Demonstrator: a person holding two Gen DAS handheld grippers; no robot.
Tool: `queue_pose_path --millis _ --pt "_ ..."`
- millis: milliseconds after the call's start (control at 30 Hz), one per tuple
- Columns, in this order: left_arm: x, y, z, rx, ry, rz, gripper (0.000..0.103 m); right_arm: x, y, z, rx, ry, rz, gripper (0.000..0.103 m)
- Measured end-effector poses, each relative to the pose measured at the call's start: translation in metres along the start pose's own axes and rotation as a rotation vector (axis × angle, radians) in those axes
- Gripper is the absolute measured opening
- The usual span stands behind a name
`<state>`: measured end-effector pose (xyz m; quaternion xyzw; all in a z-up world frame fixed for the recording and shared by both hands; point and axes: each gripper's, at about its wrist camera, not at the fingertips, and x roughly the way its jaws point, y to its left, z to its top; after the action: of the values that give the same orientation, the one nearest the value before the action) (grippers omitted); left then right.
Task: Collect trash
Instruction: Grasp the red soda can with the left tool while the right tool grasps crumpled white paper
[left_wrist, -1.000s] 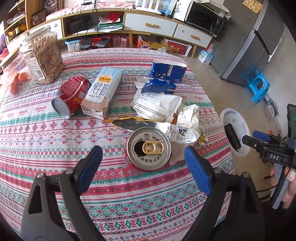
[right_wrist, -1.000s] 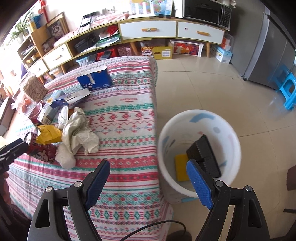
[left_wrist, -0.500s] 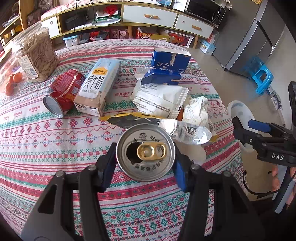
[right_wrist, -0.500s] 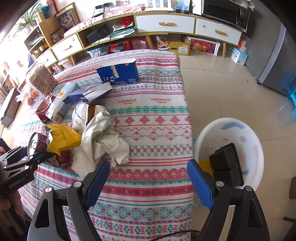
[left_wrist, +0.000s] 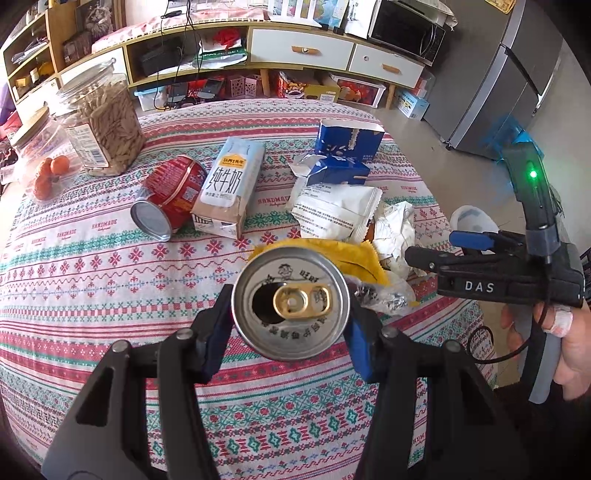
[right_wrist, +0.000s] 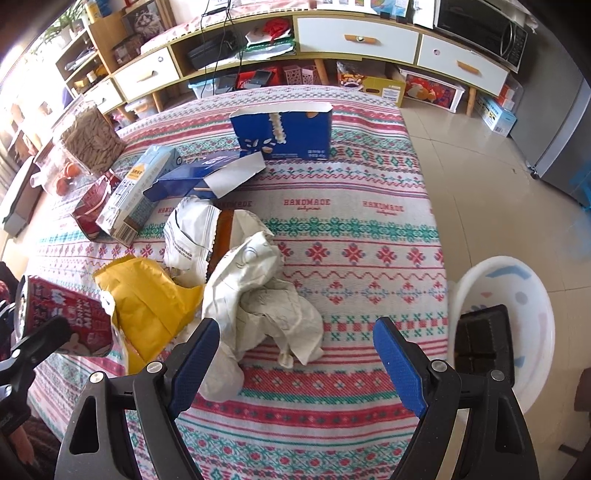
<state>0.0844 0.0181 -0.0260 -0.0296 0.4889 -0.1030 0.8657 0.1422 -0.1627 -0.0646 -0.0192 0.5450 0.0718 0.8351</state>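
Your left gripper (left_wrist: 290, 325) is clamped on the red can (left_wrist: 290, 302) reading "MILK", top open with a gold tab, held above the "HANDMADE" tablecloth (left_wrist: 92, 266). Your right gripper (right_wrist: 295, 354), marked "DAS", is spread wide over crumpled paper (right_wrist: 258, 295).

A shiny metal lid with a gold pull tab was seen on the can (left_wrist: 290, 303), whose printed red wall looked glossy. The tablecloth (right_wrist: 354, 229) appeared as matt woven cloth. Crumpled paper (right_wrist: 266, 295) looked creased and dull, the yellow wrapper (right_wrist: 147, 306) smooth, and the bin (right_wrist: 535, 295) glossy white plastic.
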Motion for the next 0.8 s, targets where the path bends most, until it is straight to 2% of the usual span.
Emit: queue_pose_path --millis 333,533,633,700,800 --pt "-0.015 0.021 -0.005 -0.034 -0.020 -0.001 0.056 0.015 0.018 0.009 0.002 0.013 0.022 0.087" --pt "-0.019 0.027 -0.007 -0.052 -0.027 -0.004 0.056 0.016 0.020 0.012 0.014 0.005 0.031 0.083" --pt "-0.018 0.028 -0.008 -0.063 -0.027 -0.008 0.056 0.018 0.020 0.012 0.020 0.014 0.058 0.074" --pt "-0.020 0.030 -0.009 -0.072 -0.026 -0.012 0.056 0.018 0.022 0.011 0.020 0.015 0.088 0.056" --pt "-0.022 0.031 -0.011 -0.086 -0.029 -0.018 0.056 0.014 0.026 0.010 0.003 0.005 0.099 0.043"
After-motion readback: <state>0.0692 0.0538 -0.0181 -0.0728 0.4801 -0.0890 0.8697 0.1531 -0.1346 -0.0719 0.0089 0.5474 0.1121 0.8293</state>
